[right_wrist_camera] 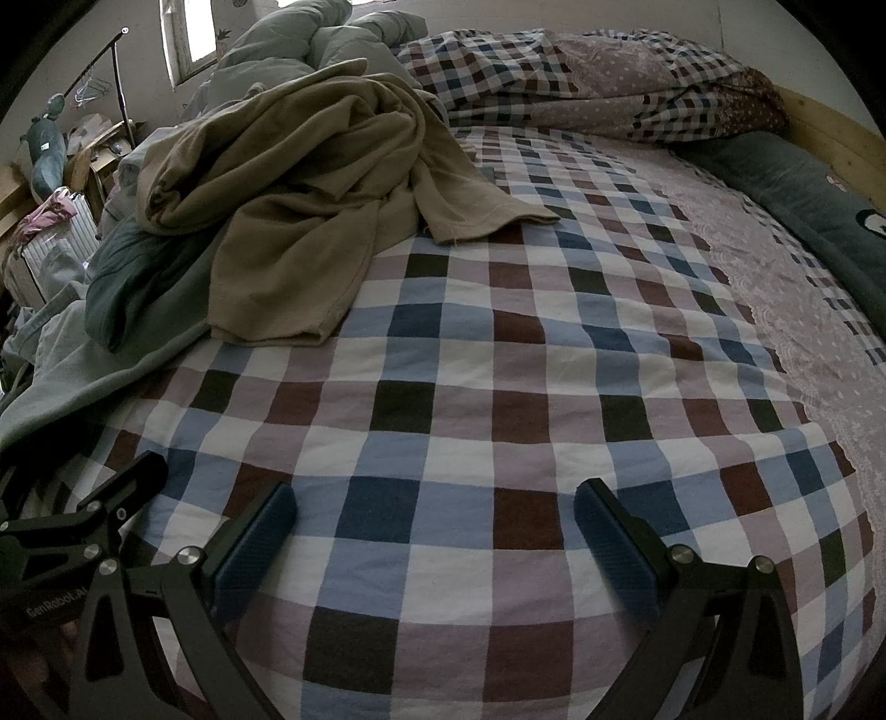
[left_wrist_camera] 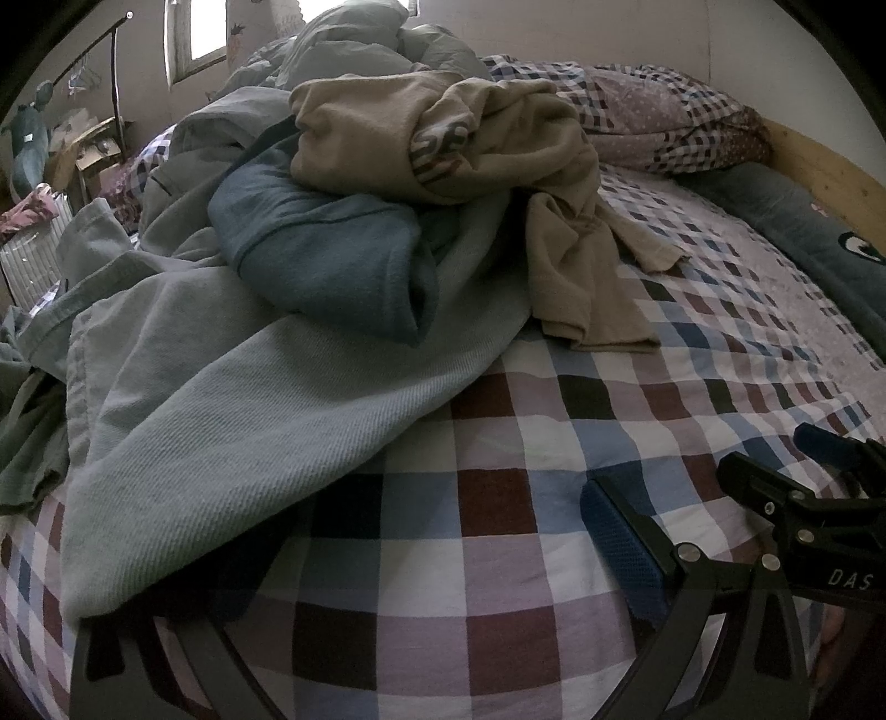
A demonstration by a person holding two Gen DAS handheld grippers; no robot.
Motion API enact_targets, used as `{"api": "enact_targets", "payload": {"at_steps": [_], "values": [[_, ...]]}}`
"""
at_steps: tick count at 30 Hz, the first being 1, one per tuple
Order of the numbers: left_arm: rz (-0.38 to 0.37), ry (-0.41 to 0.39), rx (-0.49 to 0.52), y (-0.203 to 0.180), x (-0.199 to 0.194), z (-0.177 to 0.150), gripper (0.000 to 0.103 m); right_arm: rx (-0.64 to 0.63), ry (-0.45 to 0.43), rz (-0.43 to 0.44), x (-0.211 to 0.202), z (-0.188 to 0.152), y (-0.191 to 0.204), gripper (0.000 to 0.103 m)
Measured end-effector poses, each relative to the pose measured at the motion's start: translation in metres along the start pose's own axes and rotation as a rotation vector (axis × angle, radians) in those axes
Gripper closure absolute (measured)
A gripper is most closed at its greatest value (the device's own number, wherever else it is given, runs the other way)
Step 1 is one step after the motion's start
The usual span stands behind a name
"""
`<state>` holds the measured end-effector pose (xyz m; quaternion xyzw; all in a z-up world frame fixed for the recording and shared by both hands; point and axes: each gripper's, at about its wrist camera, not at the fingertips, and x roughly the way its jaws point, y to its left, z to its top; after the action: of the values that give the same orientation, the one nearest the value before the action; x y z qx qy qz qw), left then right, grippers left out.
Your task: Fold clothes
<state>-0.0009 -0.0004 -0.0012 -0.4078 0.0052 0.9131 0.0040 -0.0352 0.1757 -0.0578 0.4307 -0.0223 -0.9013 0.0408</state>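
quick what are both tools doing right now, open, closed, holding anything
Left tool: open, over the edge of the light blue garment; not gripping it.
Right tool: open, holding nothing, above the checked bedsheet.

1. Light: dim, grey daylight from a window [left_wrist_camera: 202, 33] at the upper left; its pane is blown out white.
2. Shadows: soft, under the clothes [left_wrist_camera: 310, 266] on the bed [right_wrist_camera: 470, 387].
3. Distortion: strong fisheye bulge; black vignette in all corners.
4. Focus: the bed's checks are sharp; far clutter is grainy, colours muted.
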Motion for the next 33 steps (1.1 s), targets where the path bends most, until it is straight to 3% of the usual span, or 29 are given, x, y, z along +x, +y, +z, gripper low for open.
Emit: {"api": "enact_targets", "payload": {"at_steps": [17, 28, 33], "values": [[-0.012, -0.009, -0.006, 0.002, -0.004, 0.001, 0.000, 0.005, 0.007, 0.005, 0.000, 0.003, -0.004, 0.000], [-0.168, -0.035, -0.110, 0.017, -0.025, 0.009, 0.000, 0.022, -0.006, 0.020, -0.002, 0.005, -0.006, 0.000], [-0.218, -0.092, -0.140, 0.020, -0.039, 0.014, 0.000, 0.022, -0.010, 0.017, -0.004, 0.005, -0.005, 0.000]]}}
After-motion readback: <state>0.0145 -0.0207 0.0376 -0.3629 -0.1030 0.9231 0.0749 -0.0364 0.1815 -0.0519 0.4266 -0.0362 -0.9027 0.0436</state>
